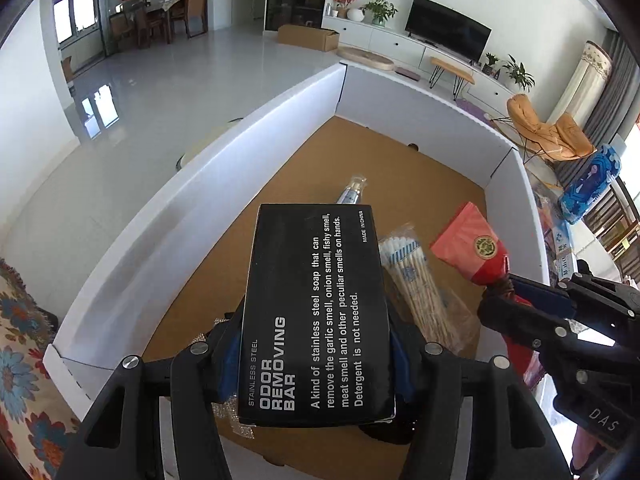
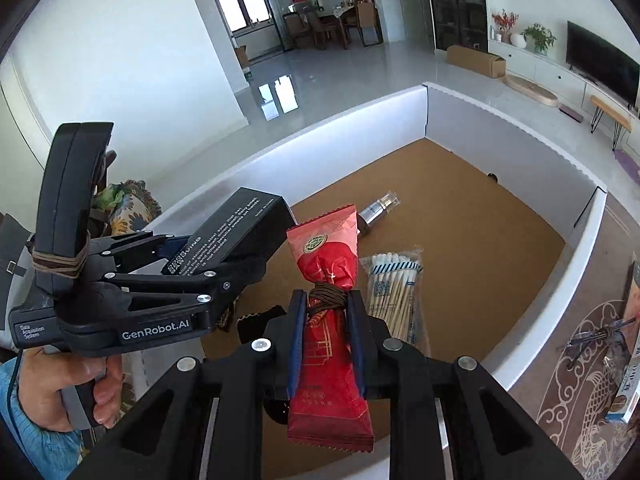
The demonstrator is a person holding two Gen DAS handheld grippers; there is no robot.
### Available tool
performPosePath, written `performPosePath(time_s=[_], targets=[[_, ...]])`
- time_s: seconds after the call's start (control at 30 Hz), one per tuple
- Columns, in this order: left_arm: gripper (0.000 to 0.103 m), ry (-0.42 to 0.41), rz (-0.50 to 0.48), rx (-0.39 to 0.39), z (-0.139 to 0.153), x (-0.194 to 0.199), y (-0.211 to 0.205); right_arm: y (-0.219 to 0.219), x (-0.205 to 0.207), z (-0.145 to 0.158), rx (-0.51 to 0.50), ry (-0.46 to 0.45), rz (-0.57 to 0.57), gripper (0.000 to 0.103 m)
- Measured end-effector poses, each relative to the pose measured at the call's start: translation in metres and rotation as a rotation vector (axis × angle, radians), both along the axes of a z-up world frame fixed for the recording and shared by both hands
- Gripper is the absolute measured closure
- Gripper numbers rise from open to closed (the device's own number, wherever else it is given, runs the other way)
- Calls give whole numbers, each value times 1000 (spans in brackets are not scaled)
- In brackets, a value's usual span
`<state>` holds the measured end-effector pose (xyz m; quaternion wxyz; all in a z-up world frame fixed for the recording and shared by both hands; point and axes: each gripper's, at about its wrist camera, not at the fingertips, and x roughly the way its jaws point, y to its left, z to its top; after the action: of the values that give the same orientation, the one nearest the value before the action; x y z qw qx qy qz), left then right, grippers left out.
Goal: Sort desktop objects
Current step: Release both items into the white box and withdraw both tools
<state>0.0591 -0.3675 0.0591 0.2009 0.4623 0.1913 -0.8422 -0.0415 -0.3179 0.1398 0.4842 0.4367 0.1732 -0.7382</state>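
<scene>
My left gripper is shut on a black box printed "Odor Removing Bar", held above a white-walled tray with a brown floor. The right wrist view shows that gripper and box at the left, gripped by a person's hand. My right gripper is shut on a red snack packet with a brown band wound round its middle. In the left wrist view it holds the packet at the right, above the tray's edge.
A pack of cotton swabs and a small silver bottle lie on the tray floor. A dark scrap lies near the front. Keys and a flat box rest on the patterned cloth to the right.
</scene>
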Motion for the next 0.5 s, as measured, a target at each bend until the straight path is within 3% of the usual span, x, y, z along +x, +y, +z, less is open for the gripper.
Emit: performPosePath(time_s=[0.13, 0.2, 0.23, 0.27, 0.3, 0.4, 0.5], targets=[[44, -64, 0, 33, -18, -8, -7, -21, -11, -24, 97, -13, 3, 80], [37, -84, 5, 36, -22, -12, -7, -21, -15, -30, 127, -10, -5, 64], [30, -91, 7, 31, -22, -12, -7, -21, -16, -31, 121, -12, -4, 45], [17, -99, 16, 16, -21, -10, -7, -17, -20, -32, 107, -14, -6, 37], [11, -102, 28, -2, -20, -10, -6, -14, -22, -30, 92, -10, -16, 37], [10, -74, 50, -7, -15, -5, -9, -2, -25, -21, 40, -20, -37, 36], [10, -8, 64, -15, -2, 7, 2, 28, -16, -1, -62, 29, -66, 34]])
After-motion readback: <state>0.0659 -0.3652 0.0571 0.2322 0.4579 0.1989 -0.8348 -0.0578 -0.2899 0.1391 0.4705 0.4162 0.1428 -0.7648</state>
